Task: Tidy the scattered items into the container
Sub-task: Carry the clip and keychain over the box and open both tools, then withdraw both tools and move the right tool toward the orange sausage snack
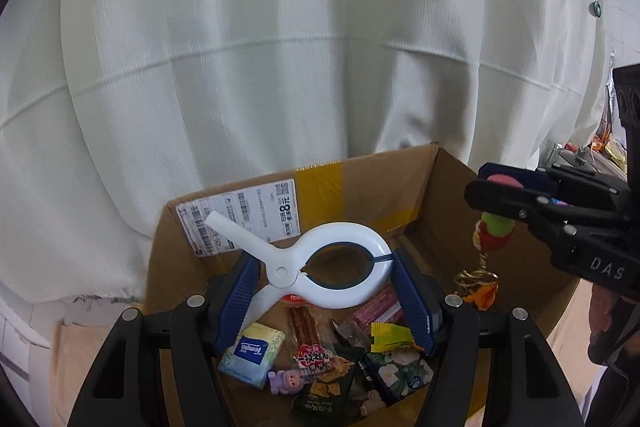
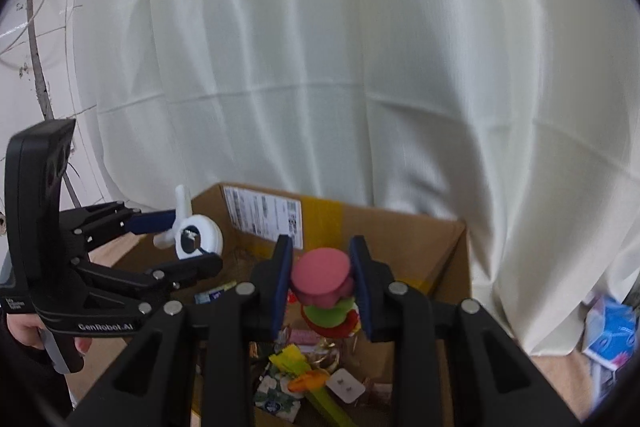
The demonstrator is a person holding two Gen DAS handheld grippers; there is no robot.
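My left gripper [image 1: 324, 291] is shut on a large white plastic clamp [image 1: 320, 267] and holds it above the open cardboard box [image 1: 448, 195]. The clamp also shows in the right wrist view [image 2: 196, 235]. My right gripper [image 2: 322, 287] is shut on a pink, green and red plush charm [image 2: 324, 283] over the same box. Its gold and orange dangling parts hang below in the left wrist view [image 1: 480, 283]. The right gripper shows at the right of the left wrist view [image 1: 504, 189]. Snack packets [image 1: 320, 371], a tissue pack [image 1: 252, 351] and a small purple figure [image 1: 286, 381] lie in the box.
A white curtain [image 1: 280, 47] hangs behind the box. Blue and white packs [image 2: 608, 335] lie on the floor at the right. Colourful clutter [image 1: 600, 143] sits on a surface at the far right. Beige floor [image 1: 76, 339] surrounds the box.
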